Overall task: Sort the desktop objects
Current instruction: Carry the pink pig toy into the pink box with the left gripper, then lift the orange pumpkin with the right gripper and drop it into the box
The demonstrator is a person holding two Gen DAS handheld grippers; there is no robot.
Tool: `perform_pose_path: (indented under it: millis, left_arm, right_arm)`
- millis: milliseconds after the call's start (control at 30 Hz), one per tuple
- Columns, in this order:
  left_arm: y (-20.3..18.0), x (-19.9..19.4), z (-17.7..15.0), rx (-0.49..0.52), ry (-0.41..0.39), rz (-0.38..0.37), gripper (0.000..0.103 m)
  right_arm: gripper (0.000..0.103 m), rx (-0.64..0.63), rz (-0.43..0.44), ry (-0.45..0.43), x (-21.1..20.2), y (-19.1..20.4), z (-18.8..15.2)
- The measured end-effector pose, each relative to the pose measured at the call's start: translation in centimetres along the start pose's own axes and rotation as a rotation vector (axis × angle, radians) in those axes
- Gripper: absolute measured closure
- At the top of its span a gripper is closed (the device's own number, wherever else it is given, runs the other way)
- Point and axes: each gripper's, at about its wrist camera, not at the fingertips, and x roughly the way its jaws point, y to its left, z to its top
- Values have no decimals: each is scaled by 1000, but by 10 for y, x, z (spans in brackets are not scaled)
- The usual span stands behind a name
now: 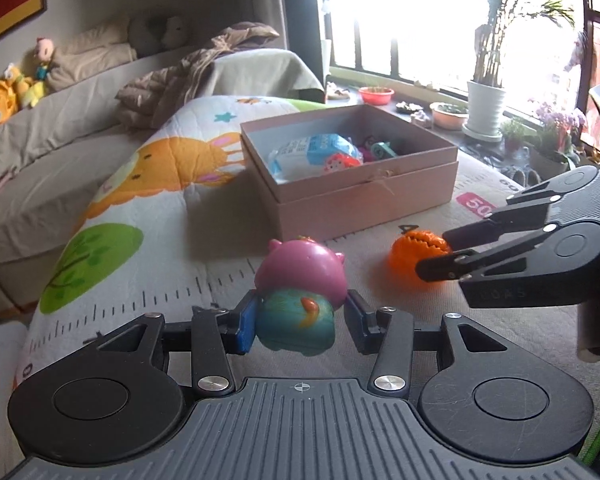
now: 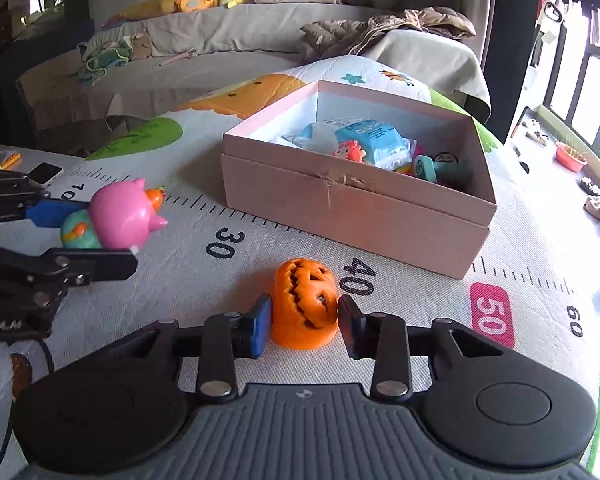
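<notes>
A padded play mat (image 2: 440,304) printed with cartoon animals and a numbered ruler strip covers the surface that carries everything; a grey sofa with plush toys lies beyond it. Toward the mat's far edge sits an open pink cardboard box (image 2: 352,216) with its lid nested under it. Inside lie a blue and white plastic packet (image 2: 376,140), a small red-haired doll figure (image 2: 350,151) and a teal stamp-like toy (image 2: 440,168).

Nearer than the box, toward the mat's left side, the left tool (image 1: 300,318) is clamped on a rounded plastic toy with a pink pig-like head and teal body (image 1: 300,296). Its blue pad and black pad press the teal body from either side, and in the right wrist view the toy looks raised off the mat.

To the right, by the printed 40, the right tool (image 2: 303,320) grips a small orange plastic jack-o'-lantern pumpkin (image 2: 304,304). Both pads touch its sides, and its base rests on or just above the mat; I cannot tell which.
</notes>
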Motion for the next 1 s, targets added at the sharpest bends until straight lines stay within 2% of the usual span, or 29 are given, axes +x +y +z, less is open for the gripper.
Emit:
perform_pose_path:
  millis: [100, 167, 200, 333, 367, 433, 467, 500, 600, 667, 700, 733, 800, 933, 967, 1000]
  left_arm:
    - [-3, 2, 26, 46, -66, -22, 53]
    - [-6, 10, 47, 77, -127, -18, 53]
    - [-8, 17, 57, 86, -162, -6, 52]
    - [-10, 58, 95, 47, -225, 46, 50]
    - [-7, 65, 100, 28, -228, 50, 46]
    - [-1, 69, 98, -6, -225, 40, 30]
    - [3, 69, 94, -16, -220, 32, 19]
    - [5, 67, 87, -18, -211, 25, 15]
    - [9, 63, 62, -20, -140, 15, 11]
    - [12, 62, 44, -50, -68, 8, 8]
    - [13, 62, 36, -68, -31, 8, 7]
    - [14, 62, 29, -85, 3, 7, 7]
    - [14, 63, 18, -110, 59, -6, 6]
    - [14, 65, 11, -109, 89, -3, 3]
    - [15, 64, 10, -110, 89, 2, 3]
    - [16, 63, 10, -112, 92, 3, 3]
  right_arm:
    - [70, 26, -4, -63, -27, -15, 16]
    - [79, 56, -17, -115, -42, -31, 38]
    - [88, 68, -32, -139, -46, -38, 49]
    - [87, 151, -89, -204, -36, -73, 95]
    - [87, 173, -104, -201, -30, -80, 101]
    - [85, 202, -108, -189, -24, -91, 102]
    - [82, 209, -99, -181, -23, -94, 98]
    - [74, 208, -95, -173, -22, -96, 91]
    - [47, 166, -112, -130, -17, -89, 64]
    - [41, 142, -99, -77, -10, -82, 45]
    - [36, 130, -77, -51, -6, -77, 37]
    - [26, 118, -58, -29, -2, -70, 29]
    - [18, 80, -37, 3, 7, -57, 17]
    - [19, 16, -56, 43, 28, -36, 11]
    - [22, 18, -58, 46, 30, -34, 11]
    - [32, 20, -52, 48, 32, -33, 12]
